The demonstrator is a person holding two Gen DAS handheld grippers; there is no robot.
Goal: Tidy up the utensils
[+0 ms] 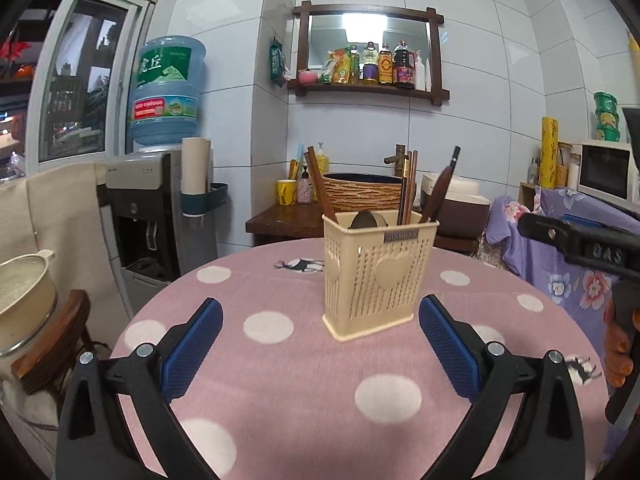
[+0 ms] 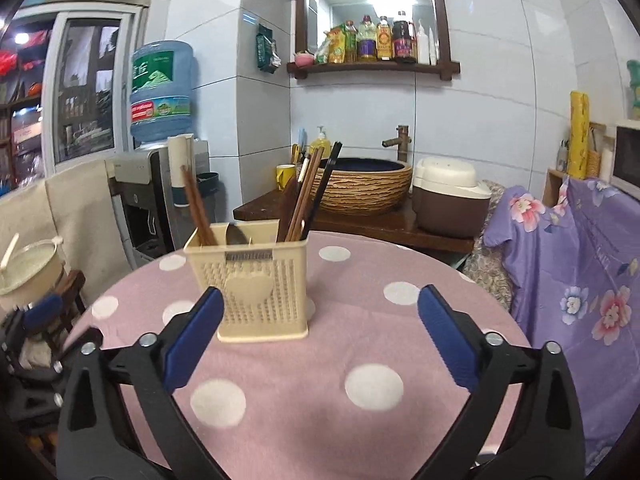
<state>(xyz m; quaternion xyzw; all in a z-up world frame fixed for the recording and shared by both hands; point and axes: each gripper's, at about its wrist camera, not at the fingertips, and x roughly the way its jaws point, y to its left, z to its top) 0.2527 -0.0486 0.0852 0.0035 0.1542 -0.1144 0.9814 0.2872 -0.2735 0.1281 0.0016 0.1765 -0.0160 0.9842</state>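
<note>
Utensils (image 1: pixel 408 188) standing sorted in the cream holder (image 1: pixel 376 276) mid-bench (image 1: pixel 280 400). Left gripper (image 1: pixel 320 344) and right gripper (image 2: pixel 320 340) both released, empty, facing holder. Sorting apparently finished; next: retreat clear without tipping holder.

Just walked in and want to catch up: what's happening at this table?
A person holds a gripper in each hand over the pink dotted table. The left gripper and right gripper are both open and empty. Chopsticks and spoons already stand in the beige utensil basket.
</note>
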